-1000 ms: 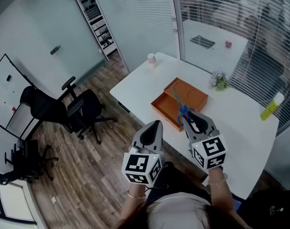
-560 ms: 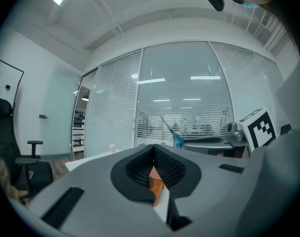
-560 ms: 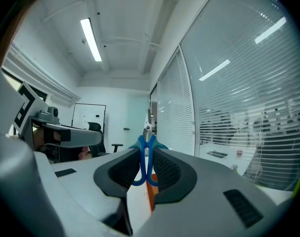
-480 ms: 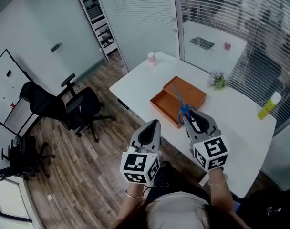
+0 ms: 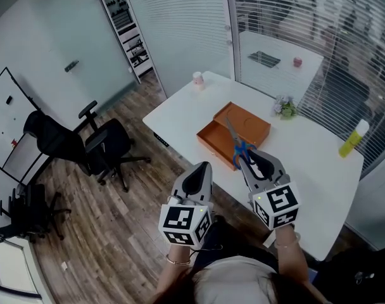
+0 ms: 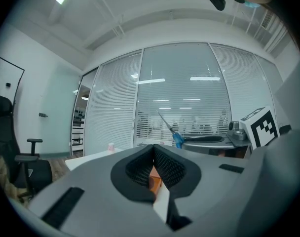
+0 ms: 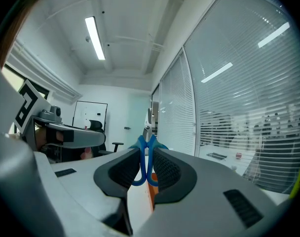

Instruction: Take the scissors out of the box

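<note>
Scissors (image 5: pixel 242 149) – blue plastic loop handles, thin bare-metal blades shut together – are in the right tool (image 5: pixel 254 159). In the right gripper view the two handle loops (image 7: pixel 141 143) sit pinched side by side between the ribbed black pads, so the right tool (image 7: pixel 146 152) is clenched on the handles. The blades stick out past the tips. From the left gripper view the scissors (image 6: pixel 172 131) slant up and away, off the tabletop, not lying in anything.

From the head view the blades cross over the orange box (image 5: pixel 213 144): shallow, rectangular, flat matte walls, open top. I can't tell whether the tips are past its rim.

Left tool (image 5: pixel 202 168) is out beside the right one, over the near tabletop edge. Its jaws are closed tip to tip with nothing in them. In its own view (image 6: pixel 154 149) only a slice of orange box shows through the gap lower down. Each tool carries a cube with black-and-white square markers.

Tabletop (image 5: pixel 309 166) is smooth, white, with rounded corners. On it, well apart from the box:
- a small pink cup (image 5: pixel 197 78) at the far left corner
- a little green plant (image 5: pixel 284 108) just behind the box
- a yellow-green bottle (image 5: pixel 352 139) with a white cap at the right edge

Around that there is a wood-plank floor (image 5: pixel 129 233), black office chairs (image 5: pixel 107 145), a whiteboard (image 5: pixel 7 116) and glass walls with slatted blinds.
</note>
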Demonstrator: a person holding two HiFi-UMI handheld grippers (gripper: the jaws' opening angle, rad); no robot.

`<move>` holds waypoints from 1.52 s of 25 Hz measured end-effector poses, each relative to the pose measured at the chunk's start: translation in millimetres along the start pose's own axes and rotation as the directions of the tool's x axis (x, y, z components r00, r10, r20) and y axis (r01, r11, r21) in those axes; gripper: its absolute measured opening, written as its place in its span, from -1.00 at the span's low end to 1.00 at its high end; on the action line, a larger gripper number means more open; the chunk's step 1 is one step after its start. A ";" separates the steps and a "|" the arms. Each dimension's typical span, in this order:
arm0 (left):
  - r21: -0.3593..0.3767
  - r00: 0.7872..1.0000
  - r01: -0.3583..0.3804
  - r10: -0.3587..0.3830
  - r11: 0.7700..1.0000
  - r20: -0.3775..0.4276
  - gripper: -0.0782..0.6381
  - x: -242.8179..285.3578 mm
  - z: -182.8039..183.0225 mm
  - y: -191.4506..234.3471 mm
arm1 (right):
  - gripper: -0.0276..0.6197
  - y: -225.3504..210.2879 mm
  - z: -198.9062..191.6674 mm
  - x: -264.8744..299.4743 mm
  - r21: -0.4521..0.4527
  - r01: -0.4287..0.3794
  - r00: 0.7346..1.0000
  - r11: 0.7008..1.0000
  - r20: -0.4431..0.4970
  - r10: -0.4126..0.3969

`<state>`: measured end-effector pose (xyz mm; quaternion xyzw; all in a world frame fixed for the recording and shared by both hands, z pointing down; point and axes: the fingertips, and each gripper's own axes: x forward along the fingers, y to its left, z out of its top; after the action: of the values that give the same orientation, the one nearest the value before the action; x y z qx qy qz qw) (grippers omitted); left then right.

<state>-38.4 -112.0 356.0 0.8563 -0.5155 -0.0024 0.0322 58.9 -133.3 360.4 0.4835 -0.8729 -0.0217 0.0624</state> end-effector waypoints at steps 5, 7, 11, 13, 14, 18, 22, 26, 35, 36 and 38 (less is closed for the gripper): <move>-0.007 1.000 0.004 -0.004 1.000 -0.009 -0.73 -3.5 -4.9 0.3 | -0.57 1.7 -4.2 -3.9 0.001 0.009 1.000 1.000 -0.014 -0.009; -0.011 1.000 0.011 -0.011 1.000 -0.008 -0.73 -2.9 -6.6 -1.6 | -0.57 0.4 -7.1 -5.5 0.006 0.012 1.000 1.000 -0.020 -0.012; -0.017 1.000 0.026 -0.026 1.000 0.001 -0.73 2.4 -7.2 -5.1 | -0.57 -2.3 -7.4 -5.1 -0.007 0.013 1.000 1.000 -0.018 -0.013; -0.021 1.000 0.030 -0.030 0.999 0.000 -0.73 3.0 -8.7 -6.8 | -0.57 -1.9 -9.8 -6.1 -0.003 0.009 1.000 1.000 -0.026 -0.009; -0.022 1.000 0.031 -0.031 0.999 -0.001 -0.73 2.9 -9.6 -7.6 | -0.57 -1.8 -11.2 -6.9 0.002 0.008 1.000 1.000 -0.028 -0.007; -0.026 1.000 0.029 -0.029 0.999 0.000 -0.73 2.5 -10.8 -8.2 | -0.57 -2.5 -10.5 -9.6 0.002 0.008 1.000 1.000 -0.026 -0.008; -0.025 1.000 0.028 -0.028 0.999 0.002 -0.73 3.9 -10.8 -7.7 | -0.57 -2.0 -9.3 -9.5 -0.006 0.003 1.000 1.000 -0.025 -0.004; -0.025 1.000 0.031 -0.031 0.999 0.001 -0.73 5.7 -9.9 -7.3 | -0.57 -1.5 -10.2 -8.5 -0.006 0.004 1.000 1.000 -0.031 -0.004; -0.020 0.999 0.046 -0.046 0.999 -0.001 -0.73 10.5 -8.5 -12.5 | -0.57 -5.4 -9.8 -9.0 -0.015 0.006 0.999 1.000 -0.034 -0.006; -0.018 0.999 0.046 -0.046 0.999 -0.003 -0.73 11.4 -9.1 -13.0 | -0.57 -6.5 -10.6 -8.8 -0.013 0.006 0.999 1.000 -0.035 -0.006; -0.015 0.999 0.046 -0.046 0.999 -0.006 -0.73 13.0 -9.6 -12.5 | -0.57 -7.4 -11.2 -7.7 -0.013 0.003 0.999 1.000 -0.034 -0.004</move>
<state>-20.9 -117.1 365.3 0.8676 -0.4956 -0.0044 0.0402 70.6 -130.4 370.1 0.4850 -0.8706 -0.0191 0.0805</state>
